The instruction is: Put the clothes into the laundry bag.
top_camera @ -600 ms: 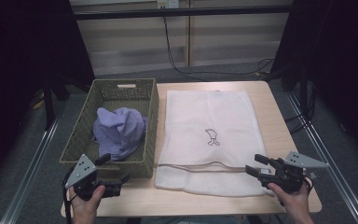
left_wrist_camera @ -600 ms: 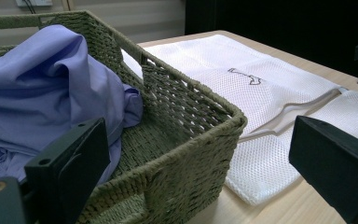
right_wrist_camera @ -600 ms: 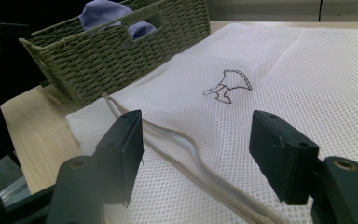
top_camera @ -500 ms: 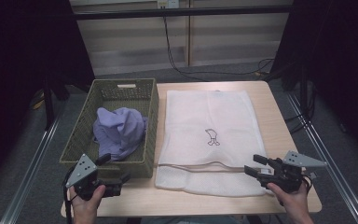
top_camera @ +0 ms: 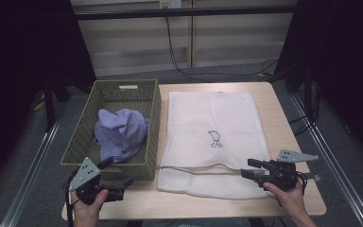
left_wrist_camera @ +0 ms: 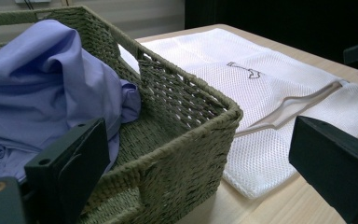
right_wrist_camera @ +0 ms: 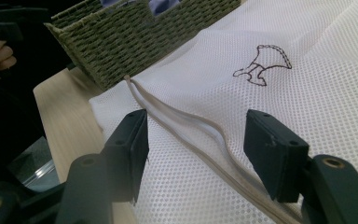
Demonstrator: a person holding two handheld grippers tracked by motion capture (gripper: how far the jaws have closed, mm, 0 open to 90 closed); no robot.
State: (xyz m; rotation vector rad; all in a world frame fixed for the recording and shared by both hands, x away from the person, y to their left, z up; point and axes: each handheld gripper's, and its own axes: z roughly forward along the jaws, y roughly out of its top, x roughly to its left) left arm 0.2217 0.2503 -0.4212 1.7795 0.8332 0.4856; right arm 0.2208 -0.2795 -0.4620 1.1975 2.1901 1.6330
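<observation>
White mesh laundry bag [top_camera: 212, 137] lies flat on the worktop [top_camera: 293, 118], its zipper opening [right_wrist_camera: 186, 123] running across the near end, turned toward the person, likely so the mouth can be pulled apart from this side. Just beside it on the left stands a woven green basket [top_camera: 151, 113], touching or nearly touching the bag's edge; inside it sits a crumpled lilac garment [top_camera: 120, 132], heaped against the near wall. The bag itself looks flat, and I judge it holds nothing yet.

The right tool [top_camera: 249, 169] hovers low over the bag's near right corner, released, its jaws spread to either side of the zipper strip without pressing on it; I take it to be lining up to pinch the opening. The left tool [top_camera: 120, 182] waits at the basket's near corner, also released and holding nothing, pointed at the basket wall with the garment close behind it, well placed to reach in.
</observation>
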